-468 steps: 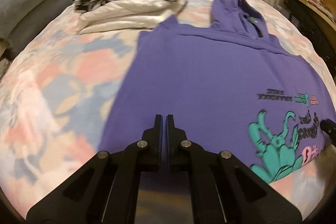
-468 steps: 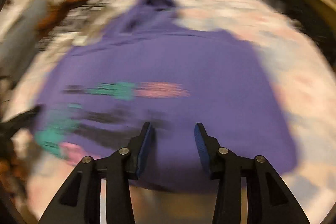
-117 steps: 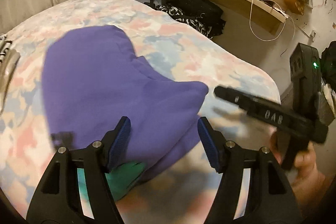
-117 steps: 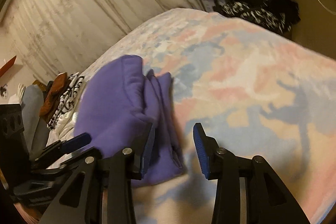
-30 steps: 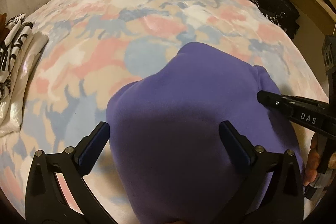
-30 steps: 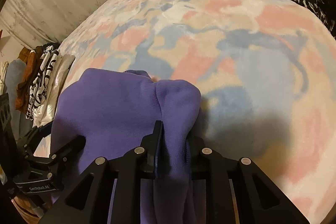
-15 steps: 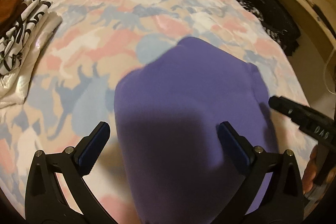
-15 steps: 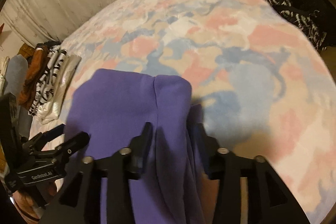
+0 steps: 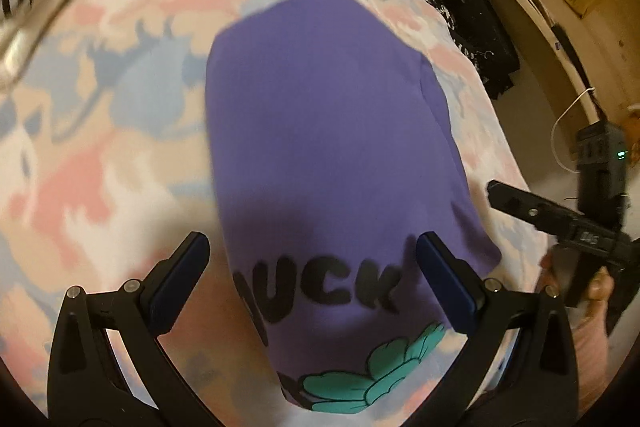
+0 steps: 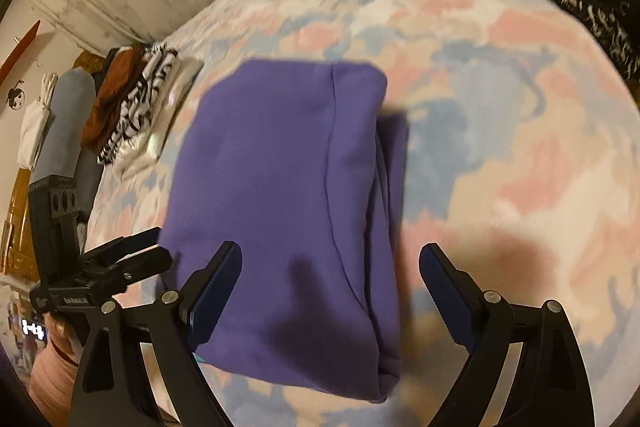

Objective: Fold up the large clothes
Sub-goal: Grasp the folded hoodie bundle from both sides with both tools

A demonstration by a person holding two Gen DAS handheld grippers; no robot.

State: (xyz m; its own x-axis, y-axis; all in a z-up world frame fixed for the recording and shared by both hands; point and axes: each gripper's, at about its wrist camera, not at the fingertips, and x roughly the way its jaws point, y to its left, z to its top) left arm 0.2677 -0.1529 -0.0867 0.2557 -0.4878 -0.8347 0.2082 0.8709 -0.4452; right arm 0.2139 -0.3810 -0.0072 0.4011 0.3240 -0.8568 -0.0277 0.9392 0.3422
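From the left wrist, the left gripper stands wide apart above the folded purple hoodie, which lies on the patterned bed near its right edge; the pads seem not to touch the cloth, though blur makes this uncertain.

From the right wrist, the right gripper has just been opening and is released, the hoodie lying free below it. A pile of folded clothes sits at the far left edge.
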